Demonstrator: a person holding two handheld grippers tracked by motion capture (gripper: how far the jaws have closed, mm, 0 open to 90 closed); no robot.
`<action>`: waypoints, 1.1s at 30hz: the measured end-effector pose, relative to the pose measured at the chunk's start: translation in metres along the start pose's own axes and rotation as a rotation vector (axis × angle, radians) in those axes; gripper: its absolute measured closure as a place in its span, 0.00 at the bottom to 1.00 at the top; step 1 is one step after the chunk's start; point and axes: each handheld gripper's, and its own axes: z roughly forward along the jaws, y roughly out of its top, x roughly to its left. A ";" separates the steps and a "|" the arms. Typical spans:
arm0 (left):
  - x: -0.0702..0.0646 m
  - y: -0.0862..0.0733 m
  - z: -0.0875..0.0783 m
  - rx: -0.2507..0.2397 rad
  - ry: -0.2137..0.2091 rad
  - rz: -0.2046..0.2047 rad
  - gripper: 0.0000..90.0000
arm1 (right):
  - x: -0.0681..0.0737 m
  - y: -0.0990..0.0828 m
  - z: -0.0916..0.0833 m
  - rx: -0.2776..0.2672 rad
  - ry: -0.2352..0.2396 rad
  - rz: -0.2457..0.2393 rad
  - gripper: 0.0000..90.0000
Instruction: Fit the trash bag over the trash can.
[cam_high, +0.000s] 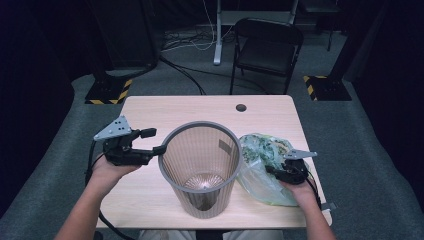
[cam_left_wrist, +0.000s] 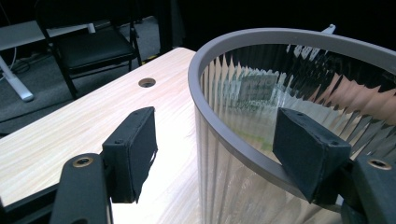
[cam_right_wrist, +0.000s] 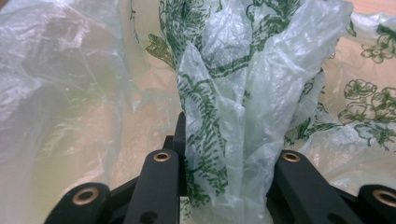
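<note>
Your left gripper (cam_high: 156, 141) straddled the bin (cam_high: 201, 167) rim at nine o'clock, jaws wide, pads not pressing. Your right gripper (cam_high: 274, 169) pinched the bag (cam_high: 260, 165) at three o'clock, folds hiding its pads.

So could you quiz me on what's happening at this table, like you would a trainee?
1. True or false: the bin lies on its side.
2. What does the right gripper pinch? A) chair B) bag C) cable
3. Which part of the bin do the jaws of the left gripper straddle?

Key:
1. False, it stands upright on the table.
2. B, a bunched fold of the bag.
3. Its grey rim: one jaw inside, one outside.
</note>
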 end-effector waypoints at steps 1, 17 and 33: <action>0.000 0.000 0.000 -0.002 -0.001 0.001 0.33 | 0.000 0.000 -0.001 -0.001 -0.002 0.000 0.80; 0.000 0.001 0.001 -0.021 -0.011 0.000 0.33 | 0.004 0.008 -0.024 -0.073 -0.006 -0.012 0.78; 0.001 0.000 -0.002 -0.047 -0.021 0.002 0.33 | 0.016 0.035 -0.060 -0.205 0.057 -0.035 0.79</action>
